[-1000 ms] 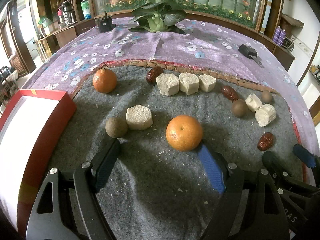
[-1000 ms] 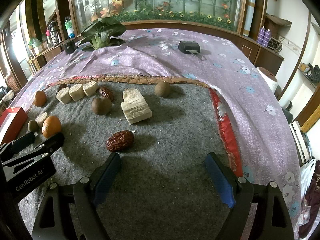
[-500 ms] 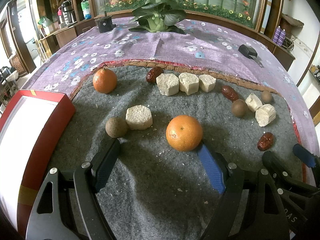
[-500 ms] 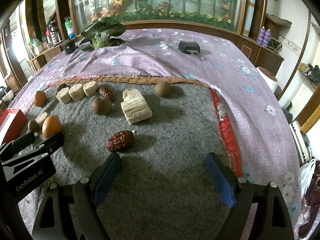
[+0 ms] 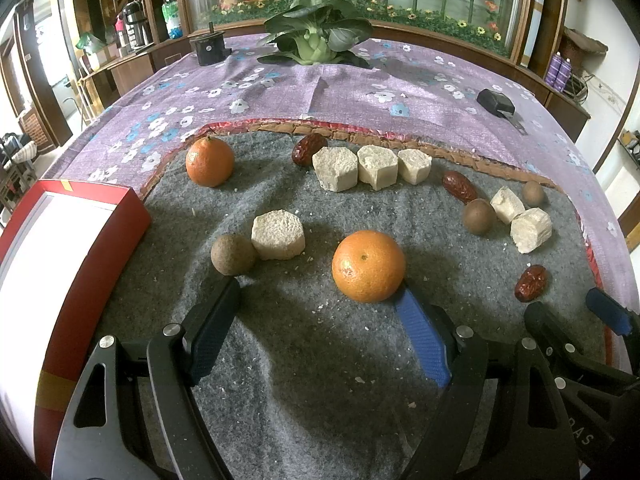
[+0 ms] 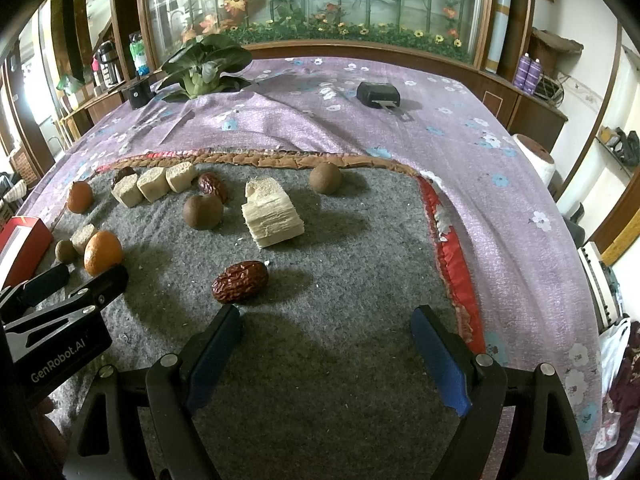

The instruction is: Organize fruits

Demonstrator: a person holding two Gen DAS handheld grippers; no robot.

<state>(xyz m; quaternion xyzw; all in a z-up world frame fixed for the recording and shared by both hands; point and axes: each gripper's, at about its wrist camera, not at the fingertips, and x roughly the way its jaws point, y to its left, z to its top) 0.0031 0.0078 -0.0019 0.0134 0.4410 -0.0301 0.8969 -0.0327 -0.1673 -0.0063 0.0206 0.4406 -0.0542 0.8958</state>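
Left gripper (image 5: pixel 320 304) fingers spread wide, empty; right gripper (image 6: pixel 326 326) likewise. Orange (image 5: pixel 368 266) at 1 o'clock: firm, round (may roll), grip across its middle.

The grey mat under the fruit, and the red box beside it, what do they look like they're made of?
Grey mat: looks like felt or a coarse wool blanket, matte and fuzzy, rumpled into soft folds, with crumbs caught on it. Red box: probably glossy cardboard, with crisp straight edges and a white interior.
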